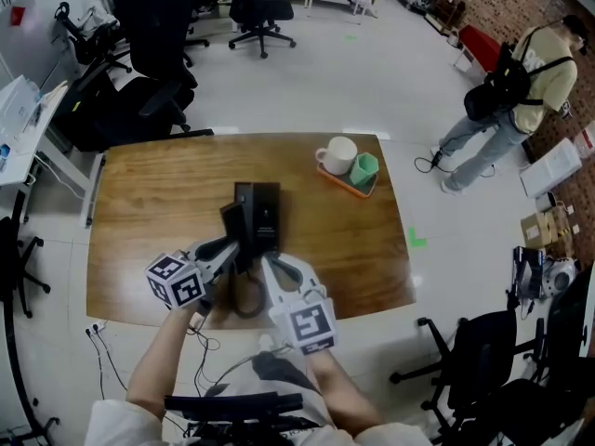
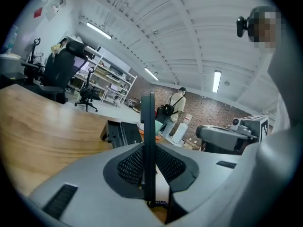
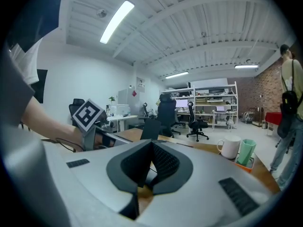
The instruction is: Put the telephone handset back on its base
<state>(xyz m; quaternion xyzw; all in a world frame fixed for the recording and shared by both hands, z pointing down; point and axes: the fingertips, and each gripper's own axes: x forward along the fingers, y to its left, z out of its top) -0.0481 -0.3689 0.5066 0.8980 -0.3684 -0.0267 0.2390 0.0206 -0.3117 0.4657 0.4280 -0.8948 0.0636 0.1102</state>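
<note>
- On the bench point(image 1: 139, 203), the base point(image 1: 264, 208) sits near the middle. As far as the head view shows, nothing lies on it, so the main step is not done.
- Your left claw point(image 1: 232, 251) is clamped on the handset point(image 2: 148, 126), which stands upright and edge-on between the pads.
- You hold the handset just beside the base's left edge. Whether its lower end touches the bench I cannot tell.
- Your right claw point(image 1: 281, 282) has its jaws together on nothing. It hovers near the front of the base and takes no part in the grip.
- The cord point(image 1: 244, 305) loops on the bench between the two claws.
- Done, as I judge it: you have the handset gripped and close to the base.
- Left to do: line it up over the cradle, lay it flat, let go.
</note>
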